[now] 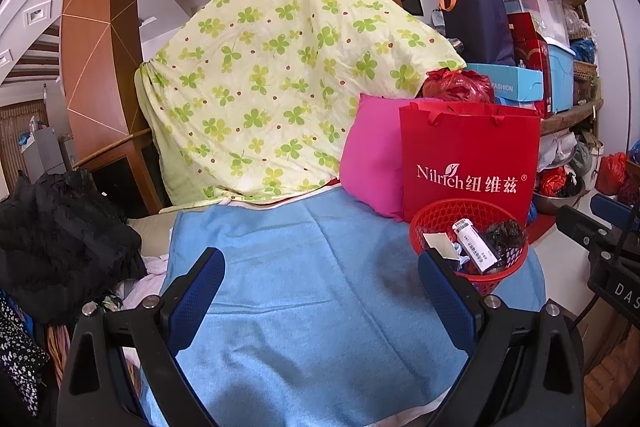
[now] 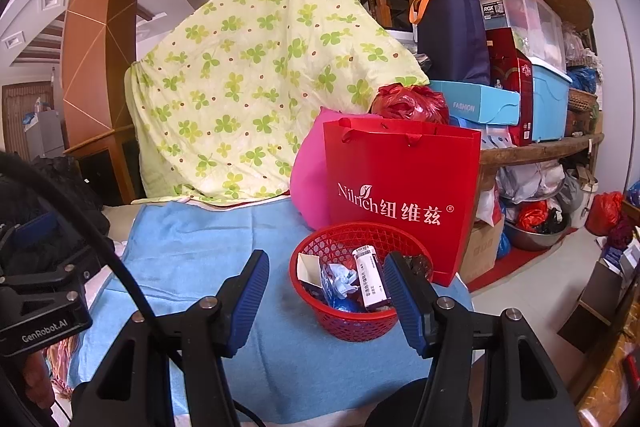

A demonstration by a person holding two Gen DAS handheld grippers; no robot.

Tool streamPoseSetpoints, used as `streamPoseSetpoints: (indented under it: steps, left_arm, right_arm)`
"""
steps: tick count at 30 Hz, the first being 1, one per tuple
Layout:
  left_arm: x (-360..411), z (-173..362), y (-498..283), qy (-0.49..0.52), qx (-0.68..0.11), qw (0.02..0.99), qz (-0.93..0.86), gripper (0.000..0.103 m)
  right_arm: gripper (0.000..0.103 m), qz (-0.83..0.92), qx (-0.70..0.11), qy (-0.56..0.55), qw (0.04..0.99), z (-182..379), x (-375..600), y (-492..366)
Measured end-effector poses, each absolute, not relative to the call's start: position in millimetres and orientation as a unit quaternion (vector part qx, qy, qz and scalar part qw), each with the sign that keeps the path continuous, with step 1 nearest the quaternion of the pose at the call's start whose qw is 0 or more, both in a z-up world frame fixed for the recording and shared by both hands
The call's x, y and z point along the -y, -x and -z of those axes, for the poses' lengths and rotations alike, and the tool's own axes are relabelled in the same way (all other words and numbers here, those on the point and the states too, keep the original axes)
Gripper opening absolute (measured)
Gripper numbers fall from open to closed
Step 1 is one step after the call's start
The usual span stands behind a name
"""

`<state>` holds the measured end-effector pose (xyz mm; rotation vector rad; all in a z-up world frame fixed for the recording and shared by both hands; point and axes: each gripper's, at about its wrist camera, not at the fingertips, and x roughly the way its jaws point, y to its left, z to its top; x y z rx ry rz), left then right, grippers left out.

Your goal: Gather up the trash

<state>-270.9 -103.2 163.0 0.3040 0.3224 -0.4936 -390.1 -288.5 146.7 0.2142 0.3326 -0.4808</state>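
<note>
A red mesh basket [image 2: 352, 291] is seen at the far right corner of the surface, set on a blue towel [image 2: 208, 267] that covers it (what lies beneath the towel cannot be told). The trash is already inside the basket: a white medicine box [image 2: 372, 277] lying with its long axis running away from the camera, a crumpled pale-blue tissue [image 2: 342, 281], a small folded card carton [image 2: 310, 269] and a dark crinkled wrapper [image 1: 504, 237].

The right hand-held gripper [image 2: 324, 301] is released, its ribbed blue pads spread with nothing between them; the basket lies just ahead and slightly to its right, the near rim partly framed by the jaws. The left hand-held gripper [image 1: 320, 291] is likewise released and empty, aimed at bare towel, with the basket off to its right. The right hand is judged the nearer.

No loose trash is visible on the towel, so the collecting appears largely done.

The basket is rigid plastic lattice, round and tapering downward. Behind it a glossy red paper bag [image 2: 400, 187] stands upright, touching or just beside the basket, with a pink cushion [image 2: 310, 179] to its left.
</note>
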Motion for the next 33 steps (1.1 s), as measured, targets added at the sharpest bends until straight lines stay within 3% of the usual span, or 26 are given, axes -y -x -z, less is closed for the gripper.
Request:
streamPoseSetpoints:
  steps: [33]
  left_arm:
    - [94.9, -147.6, 269.2, -0.139, -0.186, 0.940, 0.250, 0.099]
  right_arm:
    - [0.064, 0.240, -0.167, -0.103, 0.951, -142.0, 288.1, 386.2]
